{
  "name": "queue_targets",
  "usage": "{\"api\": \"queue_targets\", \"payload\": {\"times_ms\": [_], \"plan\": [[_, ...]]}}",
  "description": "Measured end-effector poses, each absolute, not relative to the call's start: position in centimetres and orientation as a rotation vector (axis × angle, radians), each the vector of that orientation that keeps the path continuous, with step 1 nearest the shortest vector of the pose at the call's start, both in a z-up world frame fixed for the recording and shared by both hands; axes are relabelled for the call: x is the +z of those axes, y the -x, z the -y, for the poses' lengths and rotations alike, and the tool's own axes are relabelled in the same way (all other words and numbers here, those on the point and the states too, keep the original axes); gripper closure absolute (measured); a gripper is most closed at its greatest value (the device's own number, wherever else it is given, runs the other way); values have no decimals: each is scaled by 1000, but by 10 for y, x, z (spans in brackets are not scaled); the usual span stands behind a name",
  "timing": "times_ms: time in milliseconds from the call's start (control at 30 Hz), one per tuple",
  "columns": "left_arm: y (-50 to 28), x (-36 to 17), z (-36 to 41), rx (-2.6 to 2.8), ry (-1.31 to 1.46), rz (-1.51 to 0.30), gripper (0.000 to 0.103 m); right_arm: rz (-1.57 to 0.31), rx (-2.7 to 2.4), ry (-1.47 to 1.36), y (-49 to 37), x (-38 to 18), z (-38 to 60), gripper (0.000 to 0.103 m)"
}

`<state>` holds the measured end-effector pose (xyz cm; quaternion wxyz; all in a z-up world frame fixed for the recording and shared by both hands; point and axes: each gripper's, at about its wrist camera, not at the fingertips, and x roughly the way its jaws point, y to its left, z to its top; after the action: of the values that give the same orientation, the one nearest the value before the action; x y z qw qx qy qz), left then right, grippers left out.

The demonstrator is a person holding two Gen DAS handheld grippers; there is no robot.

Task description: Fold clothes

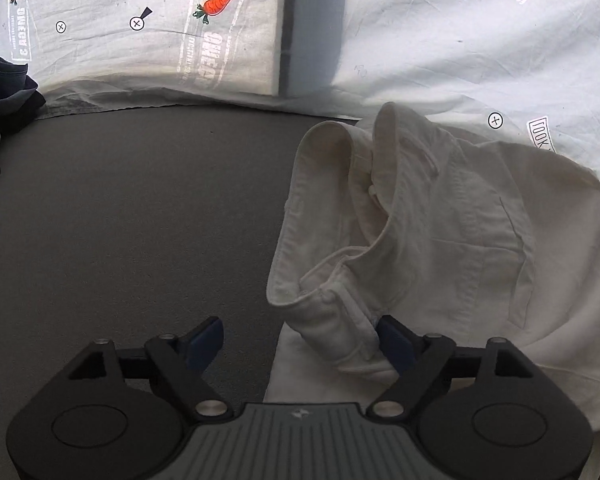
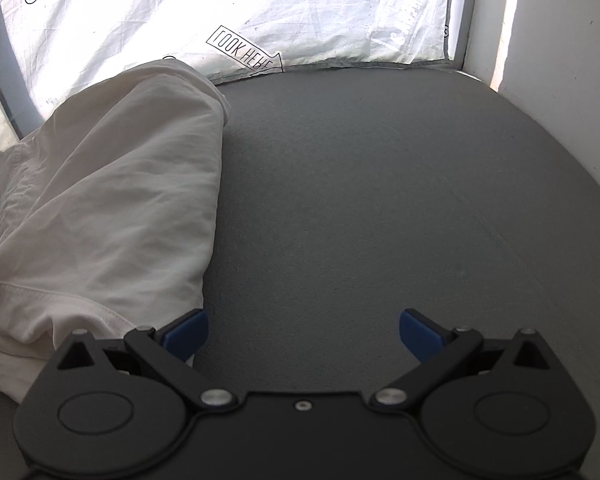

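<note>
While both grippers hover with jaws spread and pinching nothing, the white trousers [image 1: 440, 240] lie folded on the grey surface [image 1: 140, 220], waistband toward the left gripper [image 1: 300, 340], length running away toward the printed sheet [image 1: 440, 40]; the right gripper [image 2: 304, 332] sits beside the cloth's edge.

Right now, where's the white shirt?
The white shirt lies on the grey surface, right side of the left wrist view, collar toward the open left tongs; behind it, the printed sheet.
</note>
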<state>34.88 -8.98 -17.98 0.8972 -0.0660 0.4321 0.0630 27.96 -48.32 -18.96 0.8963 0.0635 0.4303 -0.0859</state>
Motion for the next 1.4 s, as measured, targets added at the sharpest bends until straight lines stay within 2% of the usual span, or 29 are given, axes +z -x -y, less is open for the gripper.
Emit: {"api": "queue_targets", "payload": {"times_ms": [567,933,1033,1100,1167,1233,1300,1333,1367,1400], "plan": [[-372,-200,64,26,202,-992,0,-907,-153,-257,-310,-172,495,0],[-368,-198,65,0,219,-961,1,-895,41,-527,-383,-179,480,0],[-367,-195,69,-35,253,-942,9,-896,109,-571,-404,-180,472,1],[-369,-194,76,-101,274,-915,26,-905,117,-575,-416,-182,467,2],[-370,-194,82,-102,269,-901,28,-925,140,-595,-426,-186,465,15],[-370,-194,85,-96,279,-884,35,-946,162,-645,-432,-190,465,21],[-367,-192,81,-86,339,-871,50,-947,156,-656,-431,-188,462,34],[-365,-189,80,-84,355,-863,54,-944,173,-649,-429,-185,461,53],[-363,-183,80,-85,357,-852,63,-932,181,-638,-426,-182,460,68],[-362,-178,81,-85,359,-840,70,-907,191,-631,-420,-177,460,76]]}}
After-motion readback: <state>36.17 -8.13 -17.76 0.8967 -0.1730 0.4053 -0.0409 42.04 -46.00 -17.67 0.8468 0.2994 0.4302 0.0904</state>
